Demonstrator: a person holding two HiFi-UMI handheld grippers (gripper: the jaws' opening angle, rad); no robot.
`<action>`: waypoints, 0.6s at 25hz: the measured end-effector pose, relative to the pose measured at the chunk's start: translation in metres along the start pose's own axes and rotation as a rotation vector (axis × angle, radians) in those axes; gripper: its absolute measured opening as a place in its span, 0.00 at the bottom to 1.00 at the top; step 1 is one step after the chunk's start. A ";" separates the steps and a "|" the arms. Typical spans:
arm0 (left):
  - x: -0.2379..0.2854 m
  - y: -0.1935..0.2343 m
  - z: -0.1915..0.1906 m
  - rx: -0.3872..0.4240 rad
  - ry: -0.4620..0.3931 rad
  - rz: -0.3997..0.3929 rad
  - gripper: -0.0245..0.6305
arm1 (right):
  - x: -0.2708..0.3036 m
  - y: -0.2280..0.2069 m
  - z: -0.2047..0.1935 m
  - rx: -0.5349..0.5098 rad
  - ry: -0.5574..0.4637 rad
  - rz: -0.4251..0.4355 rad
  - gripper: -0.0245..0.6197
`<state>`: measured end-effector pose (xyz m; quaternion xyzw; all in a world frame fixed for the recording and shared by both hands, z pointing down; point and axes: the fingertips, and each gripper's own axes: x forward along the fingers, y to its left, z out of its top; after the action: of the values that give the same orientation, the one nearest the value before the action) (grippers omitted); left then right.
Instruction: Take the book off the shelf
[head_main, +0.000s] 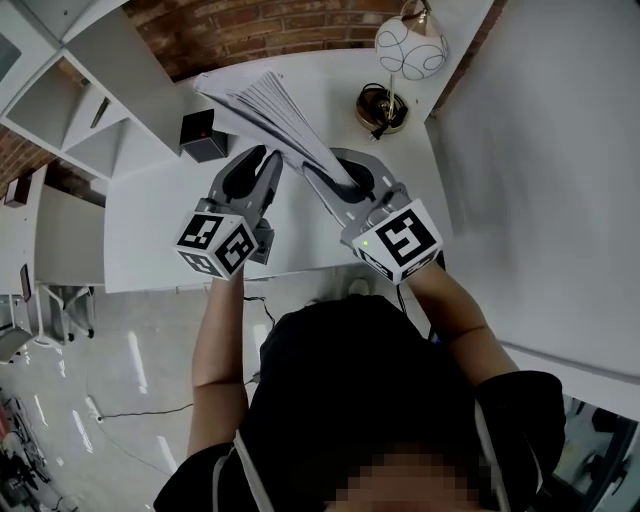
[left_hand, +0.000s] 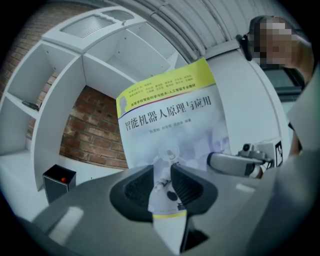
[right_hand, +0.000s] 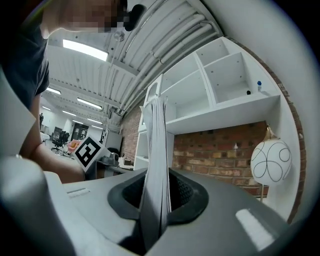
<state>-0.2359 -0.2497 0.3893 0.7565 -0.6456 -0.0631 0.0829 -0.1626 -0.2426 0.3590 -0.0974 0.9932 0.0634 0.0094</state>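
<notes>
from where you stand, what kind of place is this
Probably a study corner in an office or lab: white cubby shelves against a brick wall, a globe lamp on the white desk, workstations behind.

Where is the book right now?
Head view, centre: the book fans open above the white desk, clamped in the right tongs, left of the lamp.

The book (head_main: 268, 108) stood over the table (head_main: 150, 220), its lower edge in the right gripper (head_main: 345, 178), with the left gripper (head_main: 265, 160) just beside it. A box (head_main: 203, 137) sat on the table to the left, a lamp (head_main: 408, 50) at the back right and shelves (head_main: 75, 95) farther left.
</notes>
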 end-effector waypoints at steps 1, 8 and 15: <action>-0.002 0.001 -0.003 -0.004 0.003 0.006 0.19 | 0.000 0.002 -0.003 0.009 0.001 0.010 0.14; -0.014 0.004 -0.018 -0.031 0.019 0.034 0.19 | 0.000 0.014 -0.016 0.019 0.015 0.051 0.14; -0.019 0.005 -0.031 -0.050 0.047 0.039 0.19 | -0.001 0.020 -0.027 0.037 0.034 0.074 0.14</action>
<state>-0.2376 -0.2300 0.4208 0.7427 -0.6564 -0.0596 0.1182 -0.1658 -0.2262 0.3885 -0.0615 0.9971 0.0436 -0.0081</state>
